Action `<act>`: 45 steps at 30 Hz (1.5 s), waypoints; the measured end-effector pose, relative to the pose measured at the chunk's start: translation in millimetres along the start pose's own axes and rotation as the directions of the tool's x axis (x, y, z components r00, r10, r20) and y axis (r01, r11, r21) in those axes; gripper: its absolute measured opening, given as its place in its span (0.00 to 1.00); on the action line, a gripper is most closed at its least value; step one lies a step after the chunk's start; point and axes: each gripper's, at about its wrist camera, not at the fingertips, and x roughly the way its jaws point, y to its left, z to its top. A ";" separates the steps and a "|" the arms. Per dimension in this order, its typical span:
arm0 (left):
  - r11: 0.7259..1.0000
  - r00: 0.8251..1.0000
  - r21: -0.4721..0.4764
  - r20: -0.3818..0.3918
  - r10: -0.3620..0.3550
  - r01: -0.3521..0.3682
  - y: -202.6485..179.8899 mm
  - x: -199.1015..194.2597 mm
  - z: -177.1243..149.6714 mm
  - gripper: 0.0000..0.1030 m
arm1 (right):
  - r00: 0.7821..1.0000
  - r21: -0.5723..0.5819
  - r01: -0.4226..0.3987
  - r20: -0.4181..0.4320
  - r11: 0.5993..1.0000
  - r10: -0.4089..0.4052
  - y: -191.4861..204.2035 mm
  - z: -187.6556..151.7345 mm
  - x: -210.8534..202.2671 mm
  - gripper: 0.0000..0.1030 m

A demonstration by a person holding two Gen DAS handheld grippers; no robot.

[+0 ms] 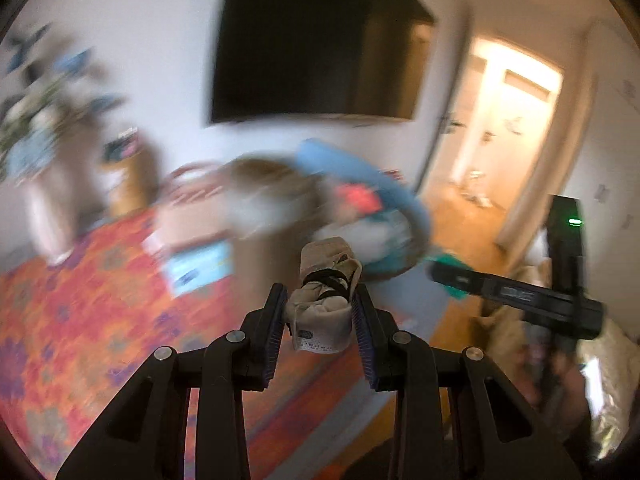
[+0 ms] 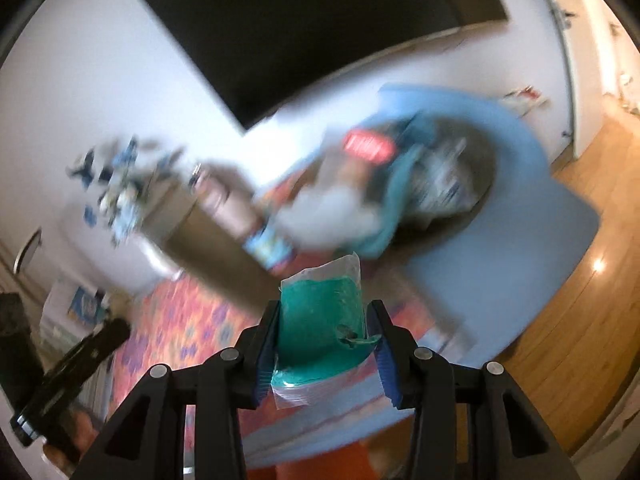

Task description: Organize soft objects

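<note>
My left gripper (image 1: 320, 294) is shut on a beige rolled cloth bundle (image 1: 320, 326) tied with a black band, and the bundle stands up between the pads. My right gripper (image 2: 325, 310) is shut on a teal soft thing in a clear plastic bag (image 2: 320, 332). Both are held in the air over the floor. Ahead of both, blurred, is a round brown basket with a blue rim (image 1: 418, 210) (image 2: 524, 140), which holds several mixed items. In the left wrist view the right gripper's black body (image 1: 520, 296) shows at the right. The left gripper's body (image 2: 76, 364) shows low left in the right wrist view.
An orange floral rug (image 1: 80, 320) covers the floor, with a blue mat (image 2: 528, 248) under the basket. A dark TV (image 1: 316, 40) hangs on the white wall. A vase of blue flowers (image 1: 40, 128) and a wooden cabinet (image 2: 216, 248) stand left. An open doorway (image 1: 508, 132) is right.
</note>
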 end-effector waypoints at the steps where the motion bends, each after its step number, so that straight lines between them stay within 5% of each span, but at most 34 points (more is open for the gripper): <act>1: 1.000 1.000 0.014 0.006 -0.016 0.016 -10.4 5.5 11.0 0.29 | 1.000 0.012 0.007 0.021 1.000 -0.007 -7.5 8.3 -3.6 0.41; 7: 0.999 0.999 0.003 0.025 -0.036 0.035 -55.0 70.7 87.4 0.29 | 0.990 0.092 0.066 0.118 0.994 -0.076 -55.4 77.3 5.3 0.41; 16: 0.980 0.984 -0.092 -0.059 0.170 -0.175 -43.4 191.1 124.6 0.31 | 0.982 0.148 0.164 0.073 0.975 -0.176 -107.6 139.3 65.3 0.41; 18: 0.966 0.971 -0.108 -0.064 0.231 -0.237 -41.4 204.2 124.7 0.43 | 0.979 0.144 0.183 0.061 0.972 -0.194 -114.2 144.2 74.8 0.47; 20: 0.958 0.963 -0.097 -0.066 0.263 -0.268 -43.1 214.4 123.4 0.84 | 0.983 0.138 0.162 0.058 0.977 -0.172 -118.2 146.6 81.3 0.53; 24: 0.955 0.957 -0.063 -0.046 0.287 -0.289 -49.4 220.7 123.8 0.89 | 0.991 0.134 0.122 0.042 0.983 -0.129 -124.9 146.8 82.0 0.62; 33: 0.971 0.972 -0.029 -0.018 0.235 -0.235 -76.8 184.7 109.5 0.89 | 0.992 0.178 0.073 0.087 0.981 -0.090 -144.7 135.7 46.1 0.62; 34: 0.960 0.960 -0.021 -0.024 0.279 -0.279 -80.8 173.7 104.5 0.89 | 0.992 0.184 0.070 0.090 0.980 -0.087 -144.7 133.4 41.6 0.62; 38: 0.965 0.964 -0.025 0.023 0.263 -0.263 -90.6 114.5 81.1 0.89 | 0.988 0.187 0.073 0.118 0.980 -0.096 -137.5 113.0 14.4 0.62; 45: 0.955 0.952 -0.021 0.072 0.296 -0.296 -63.9 6.7 45.5 0.89 | 0.989 0.006 0.103 0.106 0.995 -0.103 -88.1 64.4 -27.9 0.64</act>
